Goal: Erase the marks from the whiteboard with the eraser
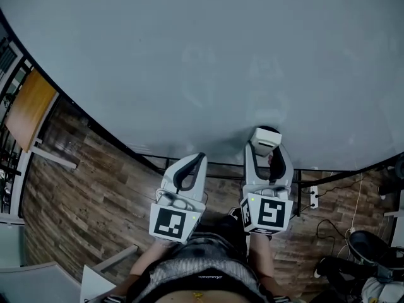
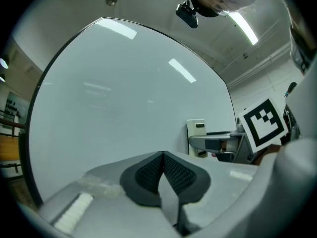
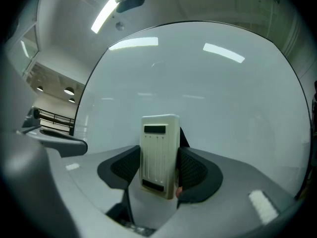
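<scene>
Holding the eraser [image 3: 159, 148] is your right gripper [image 3: 159, 170], its two dark pads pressed against the pale block's sides so that it stands upright between them, its ribbed face towards the camera. From the head view that same gripper [image 1: 266, 149] points at the lower edge of the whiteboard [image 1: 189, 62], with the eraser [image 1: 266, 137] at its tip, close against the board; whether it touches the surface you cannot tell from any view.

Your left gripper [image 2: 163, 155] is pinched together with nothing between the pads, their ribbed faces meeting at the tips. In the head view it [image 1: 191, 163] sits just beside the right one, a little lower and short of the board. Its own camera catches the eraser [image 2: 196, 135] off to the right against the whiteboard [image 2: 129, 108].

The whiteboard [image 3: 223, 98] fills most of each view and looks nearly clean, carrying only faint pale smears in the head view. Below it runs a wood plank floor [image 1: 82, 188], with a wooden tabletop [image 1: 28, 109] at far left and a power strip [image 1: 314, 197] at right.
</scene>
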`<state>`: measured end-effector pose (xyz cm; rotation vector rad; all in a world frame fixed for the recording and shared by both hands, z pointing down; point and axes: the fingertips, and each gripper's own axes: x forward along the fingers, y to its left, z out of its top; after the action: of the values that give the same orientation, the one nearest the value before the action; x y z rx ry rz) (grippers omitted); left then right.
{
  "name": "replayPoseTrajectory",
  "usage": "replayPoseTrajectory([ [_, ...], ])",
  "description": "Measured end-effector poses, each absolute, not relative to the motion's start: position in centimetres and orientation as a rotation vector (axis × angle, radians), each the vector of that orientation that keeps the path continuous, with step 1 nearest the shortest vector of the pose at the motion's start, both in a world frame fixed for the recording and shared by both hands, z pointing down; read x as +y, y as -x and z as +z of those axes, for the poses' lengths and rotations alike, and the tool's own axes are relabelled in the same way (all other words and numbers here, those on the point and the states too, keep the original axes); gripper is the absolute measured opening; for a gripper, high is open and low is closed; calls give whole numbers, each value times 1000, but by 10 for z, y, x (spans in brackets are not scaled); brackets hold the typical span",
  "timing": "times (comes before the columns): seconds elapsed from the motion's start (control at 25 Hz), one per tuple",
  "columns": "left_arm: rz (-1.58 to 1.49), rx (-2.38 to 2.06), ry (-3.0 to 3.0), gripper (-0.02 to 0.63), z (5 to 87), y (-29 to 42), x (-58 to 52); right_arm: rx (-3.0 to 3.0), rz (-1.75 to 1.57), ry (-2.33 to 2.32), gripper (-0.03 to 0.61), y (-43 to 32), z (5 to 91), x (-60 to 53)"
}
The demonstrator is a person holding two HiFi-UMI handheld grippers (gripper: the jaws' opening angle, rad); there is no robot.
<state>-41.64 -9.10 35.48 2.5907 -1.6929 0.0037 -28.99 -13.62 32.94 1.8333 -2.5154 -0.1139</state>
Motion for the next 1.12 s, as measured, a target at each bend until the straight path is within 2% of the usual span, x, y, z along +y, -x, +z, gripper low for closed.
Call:
replayPoseTrajectory([
  [0.72,5,-1713,-2565,3,370,526,-82,-2531,-183,-1805,245,408,330,-127],
  [1.12,-2,-1799,-2508,3,368,594,-70,-2655,-208,-1526,245,526,332,-119],
])
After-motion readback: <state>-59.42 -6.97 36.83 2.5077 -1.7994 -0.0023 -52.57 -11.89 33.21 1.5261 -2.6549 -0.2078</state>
